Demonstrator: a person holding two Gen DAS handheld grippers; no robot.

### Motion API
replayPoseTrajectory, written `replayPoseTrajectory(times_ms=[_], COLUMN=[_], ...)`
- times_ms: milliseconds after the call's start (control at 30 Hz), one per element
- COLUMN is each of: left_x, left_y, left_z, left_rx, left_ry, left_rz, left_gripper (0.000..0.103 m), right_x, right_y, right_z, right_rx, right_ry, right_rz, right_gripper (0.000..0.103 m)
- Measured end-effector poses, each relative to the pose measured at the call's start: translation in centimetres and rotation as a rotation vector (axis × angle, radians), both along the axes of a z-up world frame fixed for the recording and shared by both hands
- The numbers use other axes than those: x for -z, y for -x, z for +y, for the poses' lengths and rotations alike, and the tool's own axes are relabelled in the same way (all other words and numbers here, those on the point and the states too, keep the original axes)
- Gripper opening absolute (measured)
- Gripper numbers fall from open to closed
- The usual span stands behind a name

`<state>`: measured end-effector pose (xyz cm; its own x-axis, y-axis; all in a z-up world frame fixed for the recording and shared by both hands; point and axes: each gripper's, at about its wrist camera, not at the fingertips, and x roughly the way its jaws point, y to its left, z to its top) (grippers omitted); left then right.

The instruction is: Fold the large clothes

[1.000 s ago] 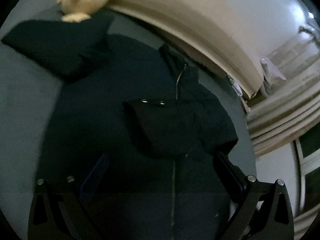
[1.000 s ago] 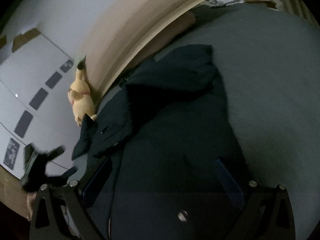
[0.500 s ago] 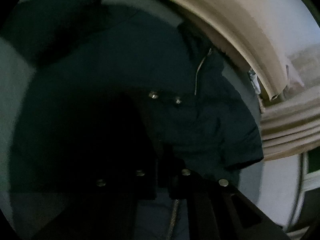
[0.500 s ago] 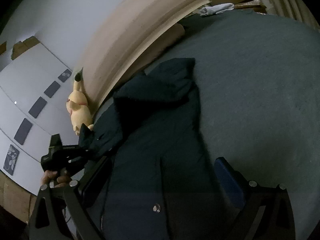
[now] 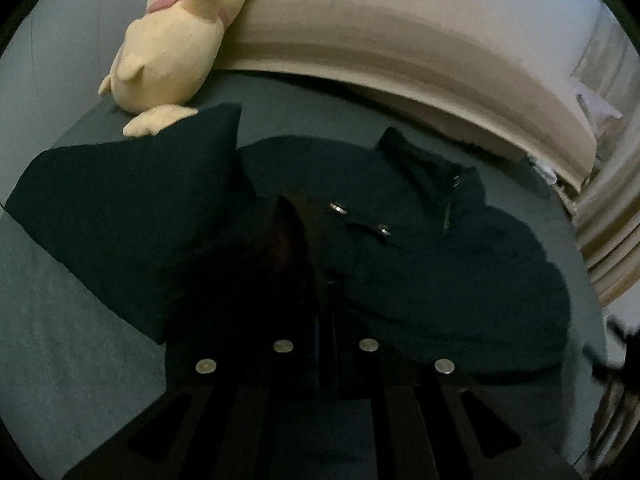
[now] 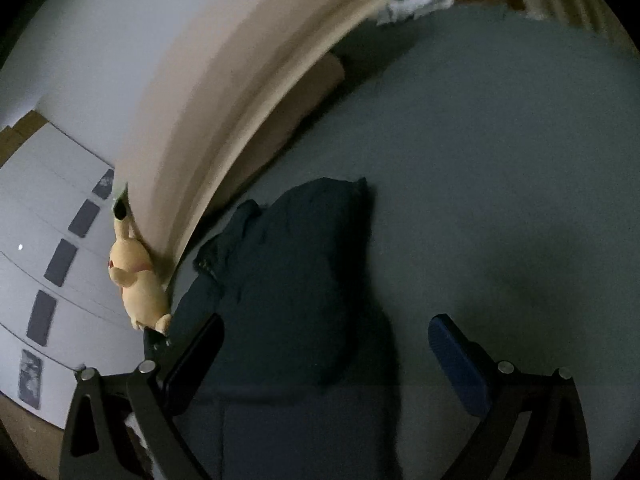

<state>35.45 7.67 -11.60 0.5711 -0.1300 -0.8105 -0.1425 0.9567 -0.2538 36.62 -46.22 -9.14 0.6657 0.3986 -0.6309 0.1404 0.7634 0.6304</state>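
- Dark jacket (image 5: 420, 264) spread on grey-green bed (image 5: 60, 344), collar end toward beige headboard (image 5: 400, 60), hem end toward both claws.
- Long axis: hem to collar, along zipper (image 5: 447, 216), pointing away from left claw toward headboard.
- One sleeve (image 5: 120, 216) flung out wide to the left of the body, tip near plush toy (image 5: 172, 52); toy's foot touching or just over sleeve edge, cannot tell which.
- Left claw (image 5: 326, 320): fingers drawn together, dark cloth bunched between them; reads as pinching a fold of jacket near the front snaps (image 5: 338, 209). Very dark there, so grip judged, not plainly seen.
- Right claw (image 6: 324, 344): fingers wide apart, nothing between them but jacket lying below; no contact seen.
- From right view, jacket runs up and away from claw, bulk lying toward the left finger (image 6: 196, 360); bare bed under and beyond the right finger (image 6: 460, 360).
- Step in hand, as judged: carrying a side panel or sleeve across the body toward the zipper line.
- Nearer claw for the outflung sleeve: left, since sleeve lies on its side; right claw sits by the opposite edge, free to pin the body.
- Risk: padded cloth slipping from a shallow pinch; toy snagging sleeve tip.
- Fold well short of done; jacket mostly open, one sleeve unfolded.
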Motion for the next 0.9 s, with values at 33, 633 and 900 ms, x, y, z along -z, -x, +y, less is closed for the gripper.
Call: replayPoseTrajectory(times_ms=[33,633,900], left_x=[0.7,4.5,4.7], left_y=[-0.1,-0.7,-0.9], left_z=[0.2,-0.2,-0.2], left_rx=[-0.001,0.031,0.039], left_ry=[-0.005,-0.081,-0.088], left_rz=[0.007,0.009,0.026], left_gripper=[0.004,0.005,0.005], right_x=[0.5,2.6,0.4], right_y=[-1.8,-10.5,-6.3], right_z=[-0.4,3.9,3.3], right_rx=[0.021,-0.067,-0.026], right_ry=[-0.001,0.322,0.262], right_rz=[0.023,0.108,0.034], right_gripper=[0.103,0.016,0.08])
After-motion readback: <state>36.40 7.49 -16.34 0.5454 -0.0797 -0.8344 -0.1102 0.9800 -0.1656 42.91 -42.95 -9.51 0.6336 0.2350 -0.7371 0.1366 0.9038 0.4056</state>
